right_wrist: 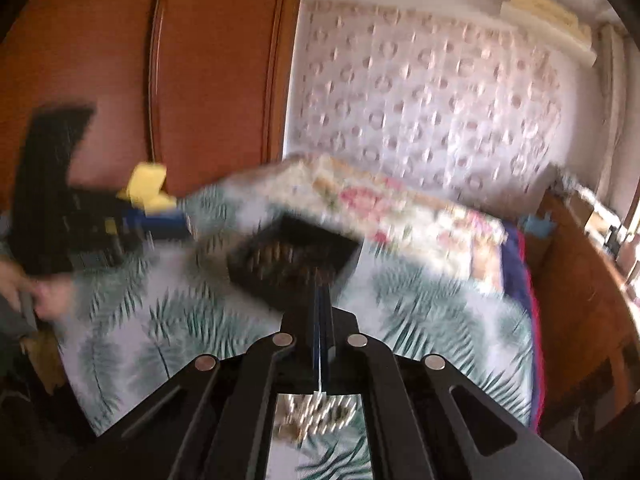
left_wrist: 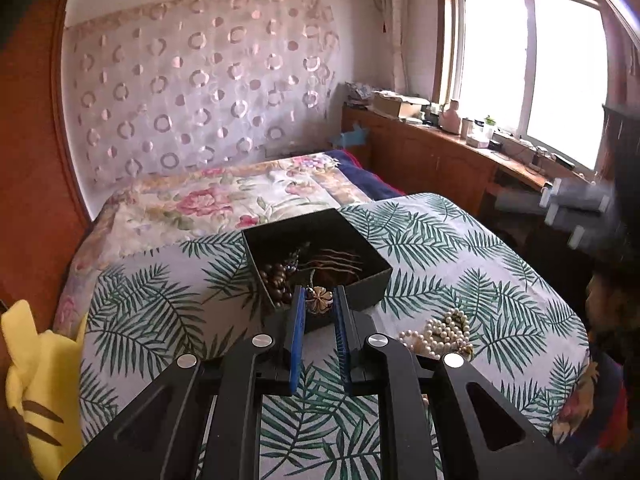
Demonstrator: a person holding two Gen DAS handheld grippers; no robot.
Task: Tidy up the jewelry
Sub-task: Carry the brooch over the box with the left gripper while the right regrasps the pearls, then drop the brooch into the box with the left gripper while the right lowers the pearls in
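A black open box [left_wrist: 362, 278] sits on a palm-leaf cloth and holds brown beads [left_wrist: 276, 280] and thin chains. My left gripper [left_wrist: 319, 300] is at the box's near edge, its blue pads shut on a gold flower pendant [left_wrist: 319, 299]. A pearl necklace [left_wrist: 440, 334] lies on the cloth to the right of the left gripper. In the blurred right wrist view, my right gripper [right_wrist: 322, 280] has its pads pressed together with nothing between them, in front of the box [right_wrist: 294, 264]. The pearls [right_wrist: 316, 412] show below its fingers. The left gripper [right_wrist: 132, 224] appears at left.
The palm-leaf cloth [left_wrist: 480, 272] covers a raised surface beside a floral bed [left_wrist: 224, 196]. A yellow plush [left_wrist: 36, 380] lies at the left edge. A wooden desk [left_wrist: 460, 148] with clutter runs under the window. A wooden wardrobe [right_wrist: 192, 60] stands at left.
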